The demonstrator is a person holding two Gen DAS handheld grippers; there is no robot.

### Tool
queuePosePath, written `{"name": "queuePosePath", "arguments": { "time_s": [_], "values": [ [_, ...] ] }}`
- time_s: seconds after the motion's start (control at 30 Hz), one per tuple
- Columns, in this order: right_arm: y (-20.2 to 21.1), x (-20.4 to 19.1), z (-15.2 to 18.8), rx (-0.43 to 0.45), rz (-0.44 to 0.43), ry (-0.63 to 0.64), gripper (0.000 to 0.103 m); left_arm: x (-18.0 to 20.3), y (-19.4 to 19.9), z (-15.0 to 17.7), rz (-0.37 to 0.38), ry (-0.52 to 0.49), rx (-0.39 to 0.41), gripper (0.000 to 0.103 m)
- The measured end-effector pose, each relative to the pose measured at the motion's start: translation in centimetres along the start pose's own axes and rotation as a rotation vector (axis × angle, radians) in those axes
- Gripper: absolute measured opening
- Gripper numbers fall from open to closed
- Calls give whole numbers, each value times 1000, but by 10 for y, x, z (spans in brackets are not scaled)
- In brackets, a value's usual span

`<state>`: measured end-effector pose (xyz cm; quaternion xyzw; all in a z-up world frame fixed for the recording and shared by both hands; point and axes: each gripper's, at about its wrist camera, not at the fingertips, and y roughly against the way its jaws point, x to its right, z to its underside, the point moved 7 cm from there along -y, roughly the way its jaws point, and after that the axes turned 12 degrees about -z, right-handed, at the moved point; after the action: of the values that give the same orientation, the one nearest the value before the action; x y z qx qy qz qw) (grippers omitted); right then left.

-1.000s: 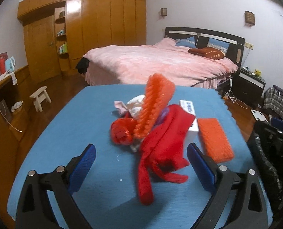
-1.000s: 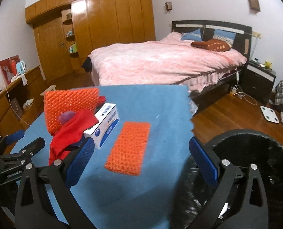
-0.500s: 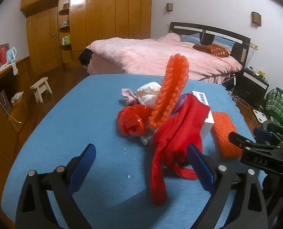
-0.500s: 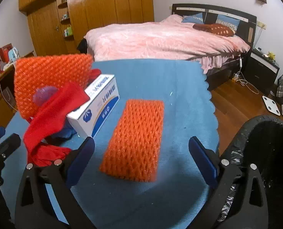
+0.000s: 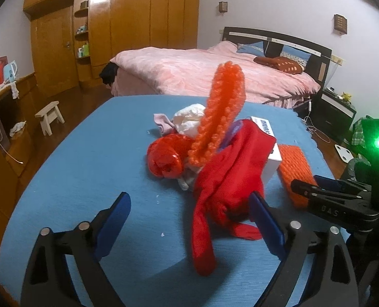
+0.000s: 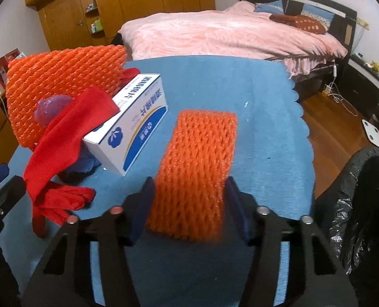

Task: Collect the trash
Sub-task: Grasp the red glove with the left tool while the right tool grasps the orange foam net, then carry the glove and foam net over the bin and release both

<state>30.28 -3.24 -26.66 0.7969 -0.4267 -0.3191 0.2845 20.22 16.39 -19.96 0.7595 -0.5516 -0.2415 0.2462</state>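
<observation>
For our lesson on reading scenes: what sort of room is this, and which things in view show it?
A bedroom in a home: a made bed with a pink cover, a wooden wardrobe and a nightstand.

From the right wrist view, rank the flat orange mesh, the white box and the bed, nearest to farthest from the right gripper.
1. Flat orange mesh: between the right gripper's jaws.
2. White box: ahead, to the left.
3. Bed: beyond the table.
</observation>
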Motion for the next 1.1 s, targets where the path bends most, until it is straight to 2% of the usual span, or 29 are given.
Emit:
{"name": "queuePosePath", "arguments": {
  "time_s": [0.17,0.2,0.23,0.27,0.4,0.57,0.67,0.83,1.1],
  "values": [
    [7,-8,3,12,-18,18,31,10,0,1,14,-11,-6,83],
    [8,-9,2,12,-18,26,26,12,-1,1,19,-13,-8,82],
    [10,-11,3,12,-19,35,16,13,-1,1,21,-14,-10,79],
    [11,-12,3,9,-26,37,14,14,-2,1,23,-15,-12,77],
    [19,-11,5,16,-40,22,14,22,-5,1,32,-20,-21,64],
    [30,-10,1,38,-53,14,14,36,-7,4,68,-49,-37,32],
    [36,-11,-1,50,-59,15,14,42,-6,6,85,-57,-45,23],
    [47,-11,-5,71,-61,18,14,50,3,6,116,-62,-38,17],
    [67,-9,-12,111,-72,5,14,57,24,-5,157,-50,-2,14]
  ]
}}
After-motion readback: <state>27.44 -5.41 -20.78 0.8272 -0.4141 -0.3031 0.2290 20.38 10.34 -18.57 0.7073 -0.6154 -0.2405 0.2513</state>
